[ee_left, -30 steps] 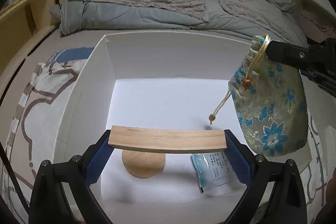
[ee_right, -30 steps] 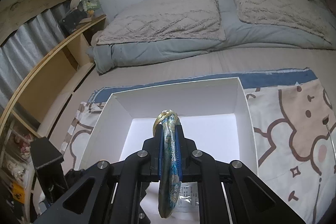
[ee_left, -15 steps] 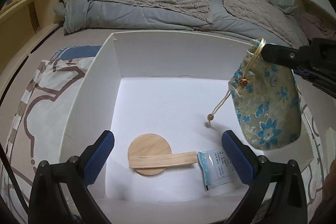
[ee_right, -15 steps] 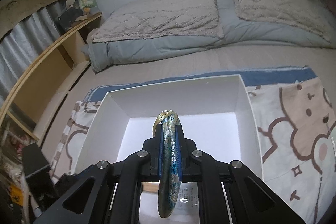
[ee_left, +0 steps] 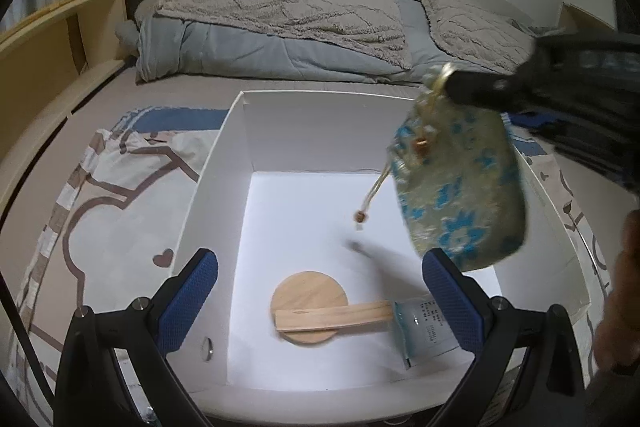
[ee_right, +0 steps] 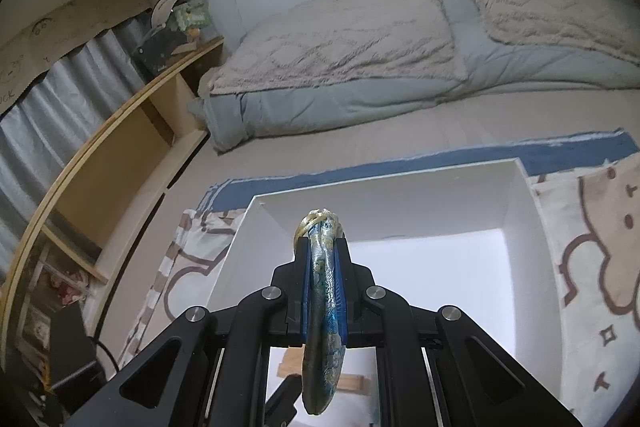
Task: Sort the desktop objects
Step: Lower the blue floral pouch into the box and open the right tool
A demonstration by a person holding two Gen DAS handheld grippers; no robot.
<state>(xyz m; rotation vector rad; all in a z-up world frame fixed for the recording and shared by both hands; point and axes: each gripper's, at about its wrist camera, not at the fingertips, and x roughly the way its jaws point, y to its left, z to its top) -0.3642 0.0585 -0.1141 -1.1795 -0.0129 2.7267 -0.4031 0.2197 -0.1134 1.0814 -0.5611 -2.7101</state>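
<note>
Dangling brocade pouch [ee_left: 460,187] (floral, drawstring) over white box [ee_left: 320,123].

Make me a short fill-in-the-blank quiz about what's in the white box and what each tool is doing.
1. The wooden stick lies across the round wooden ____.
2. The right tool is shut on the flowered ____.
3. The left tool is open and holds ____.
4. The paper packet lies inside the white ____.

Missing words: disc; pouch; nothing; box

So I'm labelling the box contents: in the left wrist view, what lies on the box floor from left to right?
Round wooden disc → wooden stick, its left end lying on the disc → white sachet.
</note>
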